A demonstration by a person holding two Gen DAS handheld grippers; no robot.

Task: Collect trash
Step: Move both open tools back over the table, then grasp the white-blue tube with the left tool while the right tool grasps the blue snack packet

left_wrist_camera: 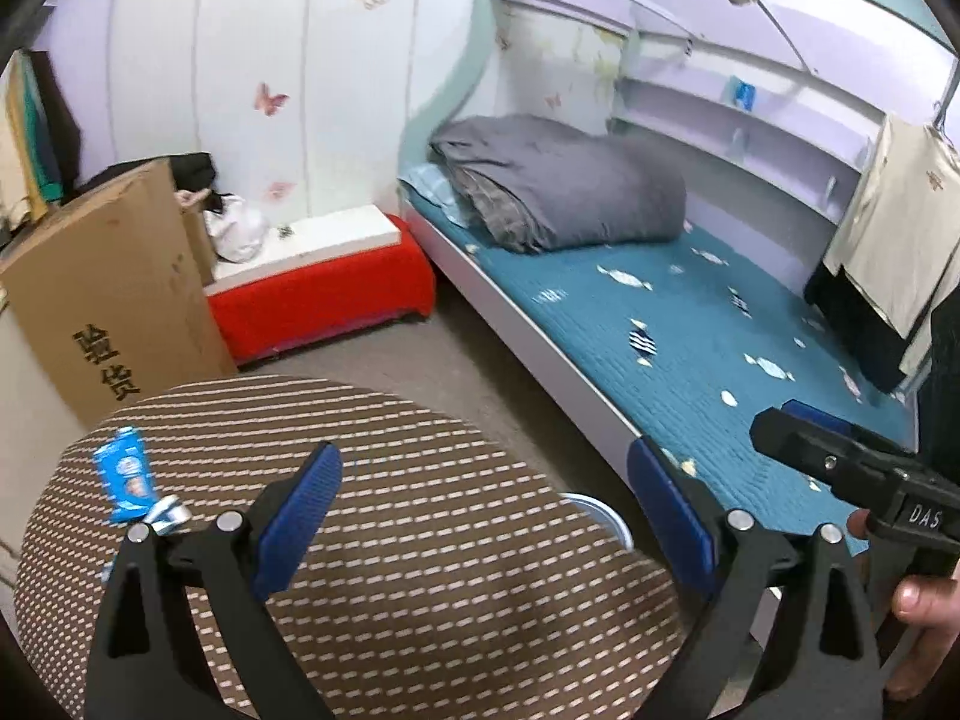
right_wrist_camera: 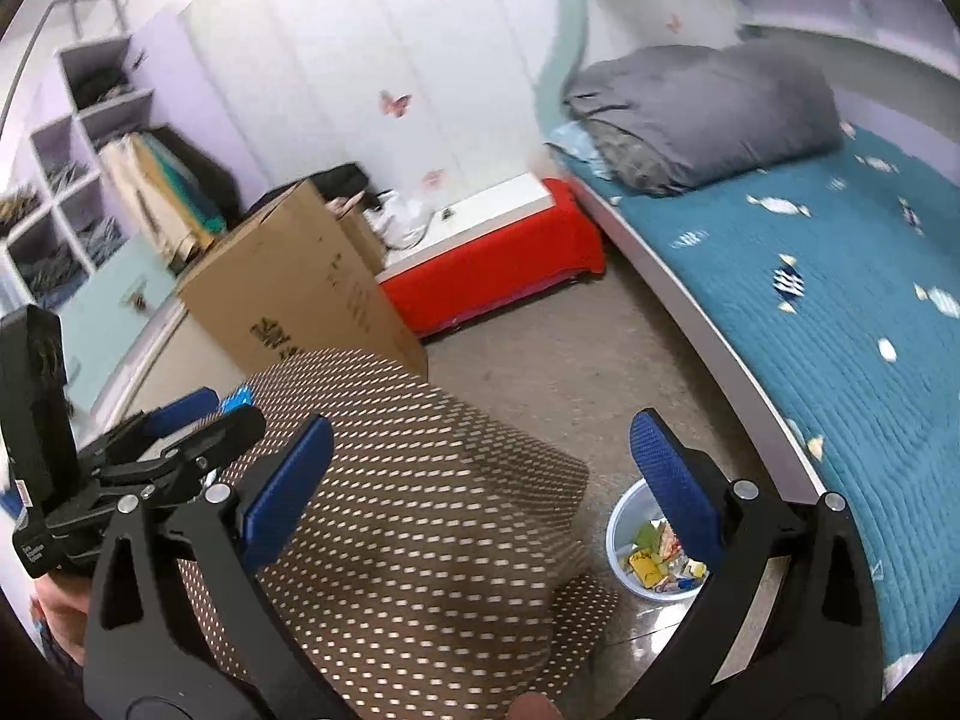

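A blue snack wrapper (left_wrist_camera: 128,476) lies on the left part of the round table (left_wrist_camera: 420,540) with its brown dotted cloth. My left gripper (left_wrist_camera: 480,516) hovers open over the table, to the right of the wrapper, nothing between its blue pads. In the right wrist view my right gripper (right_wrist_camera: 480,486) is open above the table's right edge (right_wrist_camera: 528,480) and a white bin (right_wrist_camera: 624,576) on the floor holding several colourful wrappers. The wrapper's tip (right_wrist_camera: 238,399) peeks out behind the left gripper (right_wrist_camera: 180,420). The right gripper (left_wrist_camera: 792,420) enters the left wrist view at the right.
A bed with a teal quilt (left_wrist_camera: 690,312) and a folded grey duvet (left_wrist_camera: 558,186) runs along the right. A cardboard box (left_wrist_camera: 114,294) and a red low bench (left_wrist_camera: 318,294) stand behind the table. Clothes hang at the far right (left_wrist_camera: 888,228). Bare floor (right_wrist_camera: 570,372) lies between table and bed.
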